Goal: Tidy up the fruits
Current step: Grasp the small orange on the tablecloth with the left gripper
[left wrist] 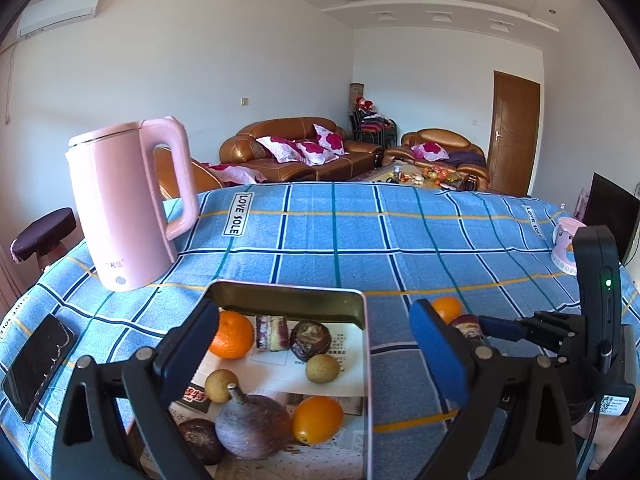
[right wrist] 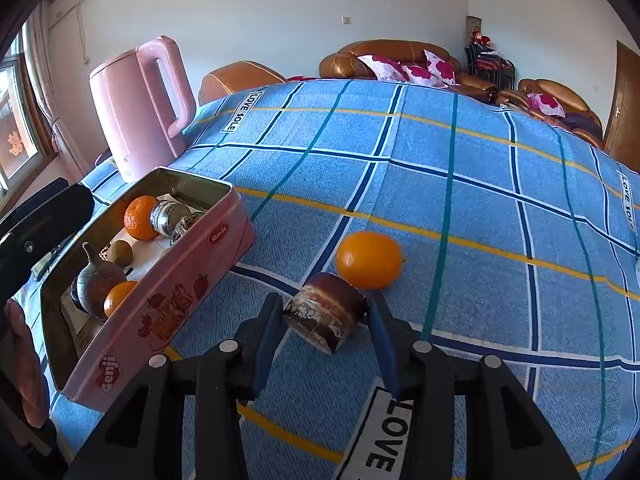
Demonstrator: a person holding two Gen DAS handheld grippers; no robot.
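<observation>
A pink tin box (right wrist: 192, 280) lies open on the blue checked tablecloth (right wrist: 440, 184) and holds several fruits: oranges (left wrist: 231, 335), longans (left wrist: 322, 368), dark round fruits (left wrist: 253, 426) and a sugarcane piece (left wrist: 272, 333). My left gripper (left wrist: 320, 352) is open above the box (left wrist: 288, 300), holding nothing. My right gripper (right wrist: 326, 320) has its jaws around a dark sugarcane piece (right wrist: 326, 316) lying on the cloth, fingers touching its ends. A loose orange (right wrist: 368, 260) lies just beyond it. The right gripper also shows in the left wrist view (left wrist: 500, 326).
A pink kettle (left wrist: 128, 204) stands at the back left of the table. A black phone (left wrist: 38, 366) lies at the left edge. A pink cup (left wrist: 566, 246) stands at the right edge. Sofas and a door are behind.
</observation>
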